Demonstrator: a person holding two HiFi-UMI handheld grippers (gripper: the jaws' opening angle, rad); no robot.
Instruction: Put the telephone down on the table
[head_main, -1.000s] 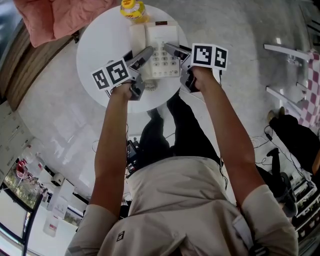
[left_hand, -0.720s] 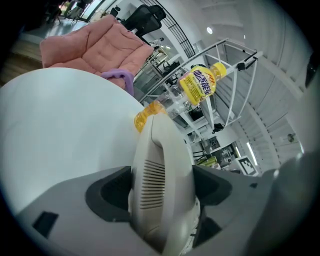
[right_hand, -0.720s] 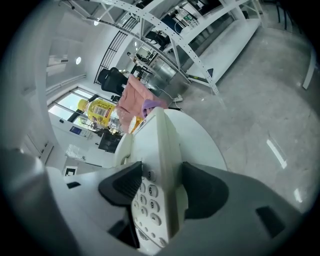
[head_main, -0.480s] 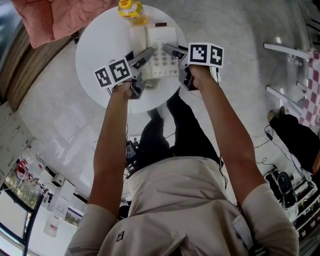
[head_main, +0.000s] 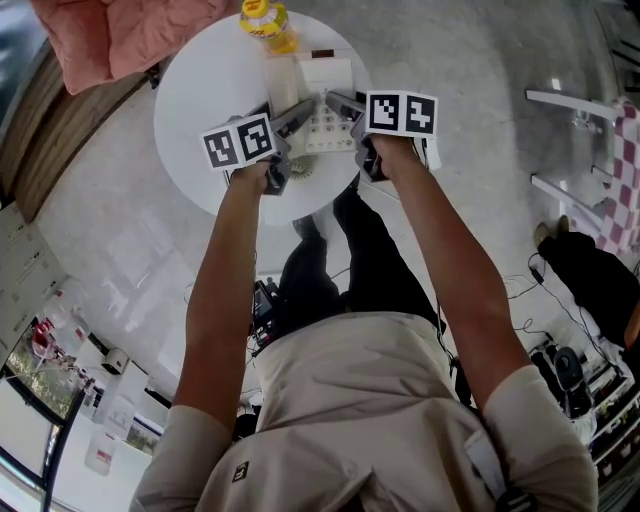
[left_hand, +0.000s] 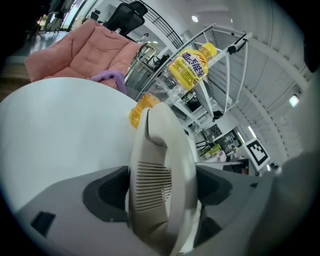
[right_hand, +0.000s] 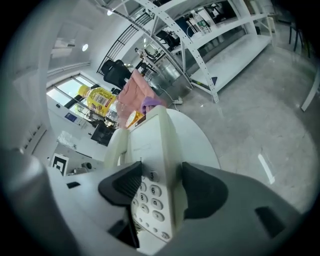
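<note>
Cushion: a pink cushion (head_main: 110, 35) lies beyond the far left edge of the tabletop.
Tabletop: round and white (head_main: 210, 90), carrying the bottle and, near its front edge, the telephone.
Bottle: a clear plastic bottle (head_main: 266, 22) with a yellow cap stands at the far rim. It holds orange liquid. Its yellow label (left_hand: 192, 67) carries dark print too small to read.
Left gripper: the left gripper (head_main: 290, 115) comes in from the front left. Its fingers (left_hand: 105, 192) pinch the handset, one pad on each side.
Handset: the cream handset (left_hand: 160, 170) runs up between those pads with its slotted grille facing the camera. It lies along the left side of the telephone.
Telephone: the cream desk telephone (head_main: 325, 100) is over the middle of the tabletop, between the two grippers. Whether it rests on the surface cannot be told.
Right gripper: the right gripper (head_main: 340, 103) has its fingers (right_hand: 122, 182) clamped across the telephone's right edge.
Keypad: round keys (right_hand: 153, 190) sit by the left pad; 3 and 6 can be read.
</note>
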